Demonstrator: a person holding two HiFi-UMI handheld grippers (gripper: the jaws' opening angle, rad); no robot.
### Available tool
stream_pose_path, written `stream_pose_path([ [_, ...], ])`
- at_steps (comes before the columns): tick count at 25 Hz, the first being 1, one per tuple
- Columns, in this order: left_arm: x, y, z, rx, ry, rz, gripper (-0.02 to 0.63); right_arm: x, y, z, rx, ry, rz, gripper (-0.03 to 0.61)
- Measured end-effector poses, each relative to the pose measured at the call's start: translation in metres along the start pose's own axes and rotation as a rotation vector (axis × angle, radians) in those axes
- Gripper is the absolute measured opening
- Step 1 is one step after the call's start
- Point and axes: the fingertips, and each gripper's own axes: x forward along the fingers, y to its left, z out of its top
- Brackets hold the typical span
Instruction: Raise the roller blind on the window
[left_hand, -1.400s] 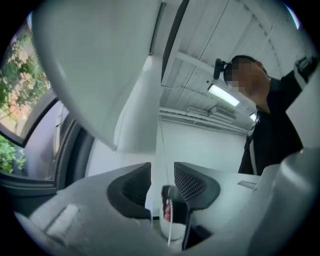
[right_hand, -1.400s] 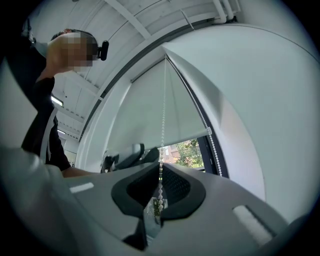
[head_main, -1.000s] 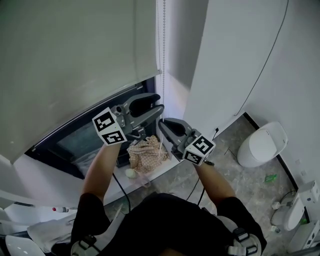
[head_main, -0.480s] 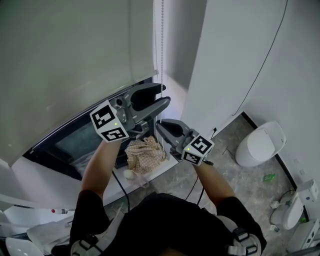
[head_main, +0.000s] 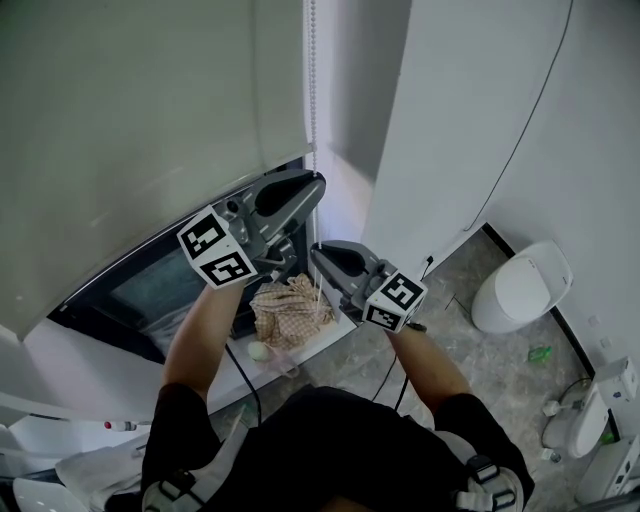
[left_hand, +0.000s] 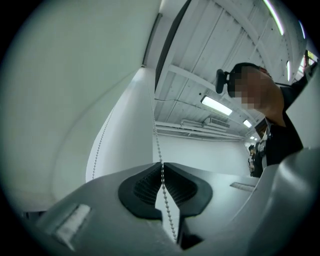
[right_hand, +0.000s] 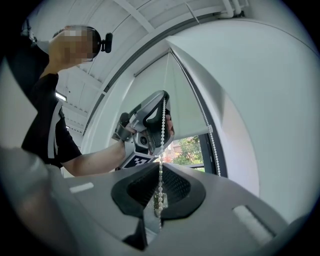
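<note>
- Hanging beside the roller blind (head_main: 150, 120), the bead chain (head_main: 312, 80) was seen in the head view.
- Left gripper view: the left tongs (left_hand: 161, 167), having just been closing, were clamped on it.
- Right gripper view: the right tongs (right_hand: 160, 172) were clamped on it, lower.

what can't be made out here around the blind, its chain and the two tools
bead chain below the right tool: head view, too thin to trace against the cloth; right gripper view, the tool's body hides it
roller blind, top: head view, cut off by the upper edge
pale round thing by the cloth: head view, too small to identify
</note>
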Motion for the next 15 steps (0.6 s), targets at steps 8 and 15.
stream_pose_path([
  [8,-0.035,-0.011,-0.106,-0.013,0.208,0.051,0.003,-0.032,0.003,-0.108,0.103,0.208,-0.067,0.018],
  [15,-0.057,-0.018,-0.131,-0.029,0.227,0.093,0.005,-0.044,0.008,-0.122,0.155,0.263,-0.061,0.063],
])
